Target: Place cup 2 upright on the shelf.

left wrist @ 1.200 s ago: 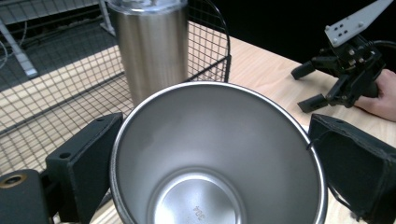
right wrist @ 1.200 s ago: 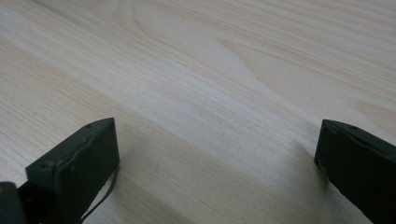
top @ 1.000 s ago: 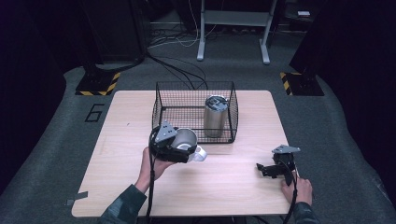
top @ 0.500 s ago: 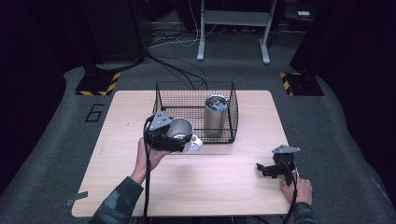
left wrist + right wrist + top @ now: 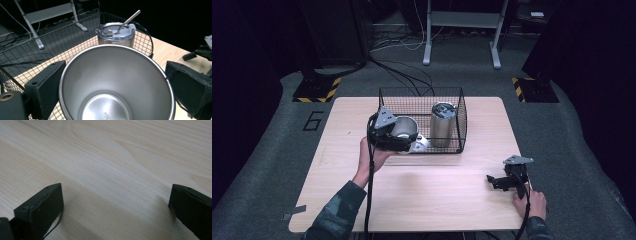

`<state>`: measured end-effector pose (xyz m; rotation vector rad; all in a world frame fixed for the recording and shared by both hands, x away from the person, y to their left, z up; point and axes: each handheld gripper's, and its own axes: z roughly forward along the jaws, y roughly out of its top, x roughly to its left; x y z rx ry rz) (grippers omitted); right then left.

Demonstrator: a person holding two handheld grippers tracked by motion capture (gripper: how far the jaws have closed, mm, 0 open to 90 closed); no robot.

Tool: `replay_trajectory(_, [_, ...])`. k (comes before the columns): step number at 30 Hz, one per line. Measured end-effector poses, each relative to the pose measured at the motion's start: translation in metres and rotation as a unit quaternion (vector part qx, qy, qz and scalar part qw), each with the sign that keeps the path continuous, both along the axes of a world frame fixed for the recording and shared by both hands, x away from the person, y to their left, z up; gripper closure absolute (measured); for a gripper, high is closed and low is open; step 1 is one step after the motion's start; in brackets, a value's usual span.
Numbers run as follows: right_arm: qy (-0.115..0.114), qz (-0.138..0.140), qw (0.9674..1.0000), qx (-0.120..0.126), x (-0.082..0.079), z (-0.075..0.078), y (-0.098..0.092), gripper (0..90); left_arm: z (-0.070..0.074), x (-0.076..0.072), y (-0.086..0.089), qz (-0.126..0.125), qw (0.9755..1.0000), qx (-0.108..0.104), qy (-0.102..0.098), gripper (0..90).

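Observation:
My left gripper point(image 5: 404, 136) is shut on an open steel cup point(image 5: 117, 82), with one jaw on each side of its wall. It holds the cup raised at the front left part of a black wire basket point(image 5: 422, 92). I look straight into the empty cup in the left gripper view. A lidded steel tumbler point(image 5: 443, 125) with a metal straw point(image 5: 128, 21) stands upright in the basket's right half, just beyond the cup. My right gripper point(image 5: 498, 181) sits low over the wooden table point(image 5: 437, 200) at the front right. It is open, with bare wood between its jaws point(image 5: 116, 205).
The basket stands at the back middle of the table. Beyond the table, cables, a white metal stand point(image 5: 462, 30) and two yellow-black striped bases point(image 5: 317, 90) sit on the grey floor. A person's left forearm point(image 5: 347, 200) reaches in from the bottom.
My left gripper has carried the cup away from the person and up, from in front of the basket to its front left part. The right gripper has stayed put.

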<state>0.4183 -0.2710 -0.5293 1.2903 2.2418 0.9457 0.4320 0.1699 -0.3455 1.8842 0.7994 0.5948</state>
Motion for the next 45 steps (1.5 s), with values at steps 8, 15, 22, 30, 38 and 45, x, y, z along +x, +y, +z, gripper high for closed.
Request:
replay_trajectory(8, [0.0,0.0,1.0,0.0,0.0,0.0,0.0,0.0,0.007,0.017,0.001,0.011,0.9999,-0.002,-0.001,6.2])
replay_trajectory(15, [0.0,0.0,1.0,0.0,0.0,0.0,0.0,0.0,0.01,0.033,0.0,0.023,0.9997,0.0,0.002,6.2])
replay_trajectory(22, [0.0,0.0,1.0,0.0,0.0,0.0,0.0,0.0,0.009,0.05,0.001,0.034,0.9993,-0.007,0.013,6.2])
replay_trajectory(30, [0.0,0.0,1.0,0.0,0.0,0.0,0.0,0.0,0.005,0.067,-0.005,0.047,0.9986,0.002,0.023,6.2])
replay_trajectory(38, [0.0,0.0,1.0,0.0,0.0,0.0,0.0,0.0,0.001,0.081,-0.006,0.058,0.9978,0.001,0.033,6.2])
replay_trajectory(45, [0.0,0.0,1.0,0.0,0.0,0.0,0.0,0.0,-0.007,0.094,-0.005,0.068,0.9965,-0.002,0.048,6.2])
